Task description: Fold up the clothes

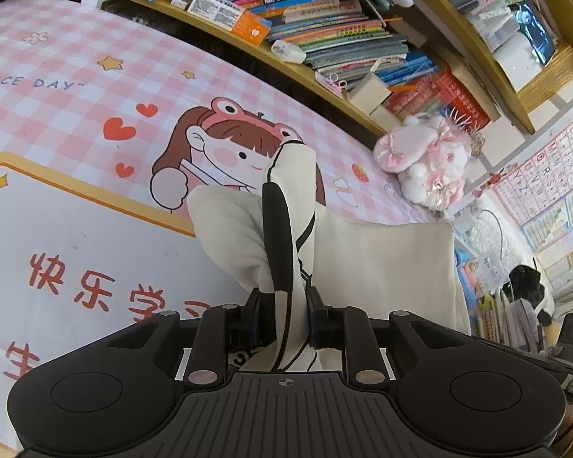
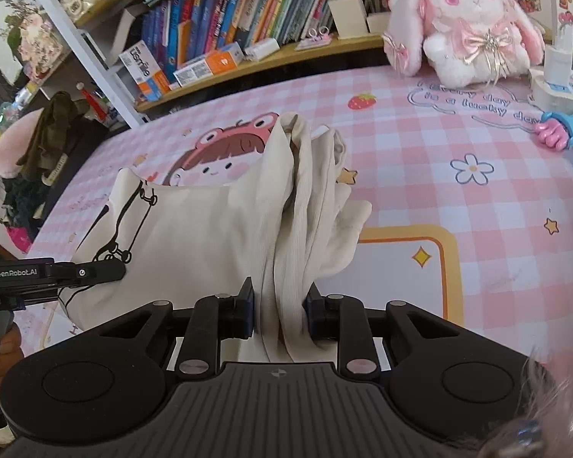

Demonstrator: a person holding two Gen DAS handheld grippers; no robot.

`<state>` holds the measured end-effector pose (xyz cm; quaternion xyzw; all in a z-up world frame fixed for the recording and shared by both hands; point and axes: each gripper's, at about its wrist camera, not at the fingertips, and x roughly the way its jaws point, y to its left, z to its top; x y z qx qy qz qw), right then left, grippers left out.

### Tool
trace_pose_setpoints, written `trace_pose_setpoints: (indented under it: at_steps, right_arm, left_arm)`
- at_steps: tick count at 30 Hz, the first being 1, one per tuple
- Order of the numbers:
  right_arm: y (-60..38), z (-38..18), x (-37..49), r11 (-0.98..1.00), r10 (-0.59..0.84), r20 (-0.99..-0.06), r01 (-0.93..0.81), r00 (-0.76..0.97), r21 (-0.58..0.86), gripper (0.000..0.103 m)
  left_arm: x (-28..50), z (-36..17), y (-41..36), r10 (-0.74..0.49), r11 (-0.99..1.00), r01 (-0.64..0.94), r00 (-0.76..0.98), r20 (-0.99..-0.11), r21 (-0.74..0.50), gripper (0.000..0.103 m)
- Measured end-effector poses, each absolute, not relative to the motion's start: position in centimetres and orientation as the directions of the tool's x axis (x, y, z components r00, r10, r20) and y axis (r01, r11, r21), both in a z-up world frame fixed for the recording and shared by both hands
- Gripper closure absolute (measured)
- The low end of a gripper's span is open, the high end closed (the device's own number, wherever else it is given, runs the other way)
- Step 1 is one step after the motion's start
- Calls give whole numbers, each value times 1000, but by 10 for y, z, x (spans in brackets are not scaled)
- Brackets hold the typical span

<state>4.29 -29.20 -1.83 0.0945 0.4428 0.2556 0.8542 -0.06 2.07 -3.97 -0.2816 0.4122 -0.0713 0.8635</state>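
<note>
Left wrist view has the left gripper point(image 1: 282, 316) nearly closed, its pads pinching a bunched edge of the cream garment point(image 1: 382, 259), the part with black line print and a black strap-like band running up from the jaws. Right wrist view shows the right gripper point(image 2: 280, 315) likewise nearly closed on a thick gather of ribbed cream cloth, which rises in folds straight ahead of the jaws.

Between the two grips the garment hangs as a sheet over the pink checked mat point(image 2: 420, 145), with its far folds drooping toward the cartoon girl print point(image 2: 225, 152). Seen from the right wrist, the left tool sits at the left edge of frame, low and close, so the cloth's long axis runs side to side from one gripper to the other, across the person's front, not away toward the bookshelf point(image 2: 248, 38). Neither hand looks clearly nearer the mat; both point downward at about the same slant.

Whether the lower hem touches the mat is hard to judge, since the cloth hides its own bottom edge. I judge the coming fold depends on carrying both held corners forward together, keeping that side-to-side line level.
</note>
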Motion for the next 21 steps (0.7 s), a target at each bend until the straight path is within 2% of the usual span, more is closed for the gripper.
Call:
trace_pose_setpoints:
  at_steps: [21]
  right_arm:
    - [-283, -12, 29, 868, 495, -699, -333, 517, 369, 81]
  left_arm:
    - [-2, -36, 35, -388, 829, -68, 644, -659, -555, 83]
